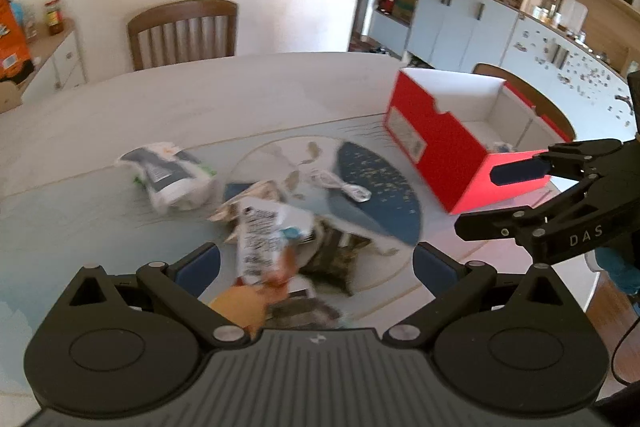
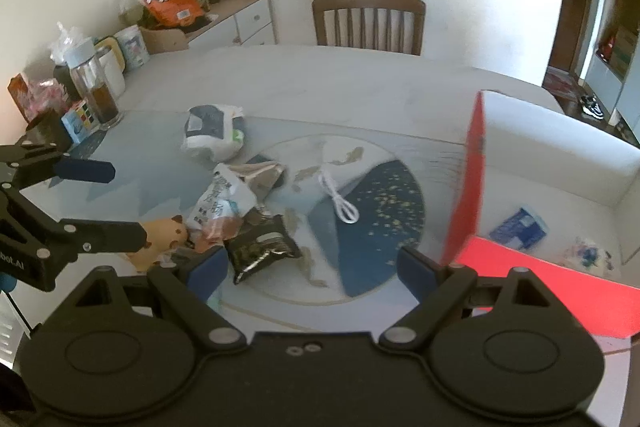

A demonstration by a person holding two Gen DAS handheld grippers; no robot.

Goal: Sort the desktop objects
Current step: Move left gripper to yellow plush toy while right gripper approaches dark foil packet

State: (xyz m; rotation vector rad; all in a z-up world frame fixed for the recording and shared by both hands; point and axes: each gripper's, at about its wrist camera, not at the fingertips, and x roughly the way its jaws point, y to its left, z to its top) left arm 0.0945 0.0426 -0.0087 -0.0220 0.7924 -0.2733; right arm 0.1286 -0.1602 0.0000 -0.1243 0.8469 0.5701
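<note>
Red cardboard walls mark the open shoebox (image 1: 440, 147) on the right side of a pale round table (image 1: 200, 95), its white inside holding a small blue packet (image 2: 520, 229) and a pale patterned item (image 2: 588, 255) on the floor of the box. Two black hand-held grippers hover above a cluster of loose goods on a blue-and-grey mat with a circular print (image 2: 380, 211). Both are released, jaws spread wide and nothing between the blue pads. The left gripper (image 1: 316, 263) hangs over the near part of the pile, above a white printed snack pouch (image 1: 264, 231) and a tan plush toy (image 2: 164, 233) that lies just beside it. The right gripper (image 2: 312, 267) sits nearer the box, with a dark foil packet (image 2: 260, 247) close to its left finger. A coiled white cable (image 2: 340, 199) lies apart from the pile, towards the middle of the mat, and a white-and-dark plastic bag (image 2: 214, 135) rests further back on the left. A crumpled silver wrapper (image 2: 260, 173) lies between that bag and the pouch. At the far left edge of the table stand a clear bottle with a white cap (image 2: 94, 83), a small colourful box (image 2: 80, 121) and other jars. A brown wooden chair (image 2: 368, 21) stands at the far side, against a white wall.
</note>
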